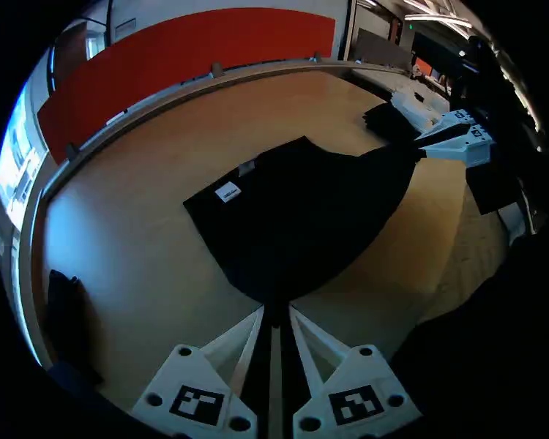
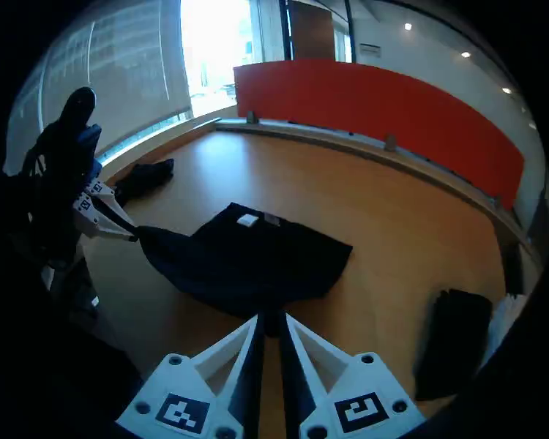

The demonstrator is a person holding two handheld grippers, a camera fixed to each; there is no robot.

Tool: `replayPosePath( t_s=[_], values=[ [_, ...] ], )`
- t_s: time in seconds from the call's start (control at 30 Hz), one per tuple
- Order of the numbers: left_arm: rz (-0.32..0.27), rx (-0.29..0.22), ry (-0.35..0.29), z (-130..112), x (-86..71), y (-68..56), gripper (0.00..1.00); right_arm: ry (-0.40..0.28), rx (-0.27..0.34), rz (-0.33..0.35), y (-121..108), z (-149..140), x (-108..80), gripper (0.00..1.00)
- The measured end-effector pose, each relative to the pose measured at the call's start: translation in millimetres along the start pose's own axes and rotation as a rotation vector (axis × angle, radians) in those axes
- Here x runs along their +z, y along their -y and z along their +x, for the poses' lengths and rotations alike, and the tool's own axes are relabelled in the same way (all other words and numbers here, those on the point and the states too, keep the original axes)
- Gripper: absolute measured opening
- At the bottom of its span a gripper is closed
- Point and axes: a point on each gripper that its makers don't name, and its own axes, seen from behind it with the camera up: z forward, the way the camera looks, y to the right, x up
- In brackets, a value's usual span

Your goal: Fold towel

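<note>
A black towel (image 1: 304, 212) with a small white label (image 1: 228, 192) lies partly on the wooden table (image 1: 143, 219), its near edge lifted. My left gripper (image 1: 276, 311) is shut on one near corner. Farther off in the left gripper view, the right gripper (image 1: 421, 151) pinches the other corner. In the right gripper view the same towel (image 2: 252, 263) stretches from my right gripper (image 2: 271, 318), shut on its corner, across to the left gripper (image 2: 132, 233) held by a person at the left.
A red divider panel (image 1: 187, 66) runs along the table's far edge. A dark folded cloth (image 2: 454, 340) lies at the right in the right gripper view, and another dark cloth (image 2: 146, 175) lies at the far left near the window.
</note>
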Motion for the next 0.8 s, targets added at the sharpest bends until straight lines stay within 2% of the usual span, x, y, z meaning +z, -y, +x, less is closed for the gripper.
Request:
replayPosePath(
  t_s=[0.2,0.4,0.5,0.8],
  values=[
    [-0.018,0.003,0.010,-5,-8.4,-10.4,0.08,0.013,0.005,0.006,5,-7,-9.8,0.12],
    [-0.025,0.011,0.022,-12,-9.4,-16.9,0.08,0.024,0.012,0.008,8,-14,-12.8,0.12],
    [-0.024,0.009,0.023,-11,-7.9,-16.6,0.08,0.028,0.009,0.008,9,-15,-11.5,0.12],
    [-0.005,0.020,0.010,0,-3.4,-4.5,0.08,0.022,-0.002,-0.003,3,-7,-4.1,0.12]
  ],
)
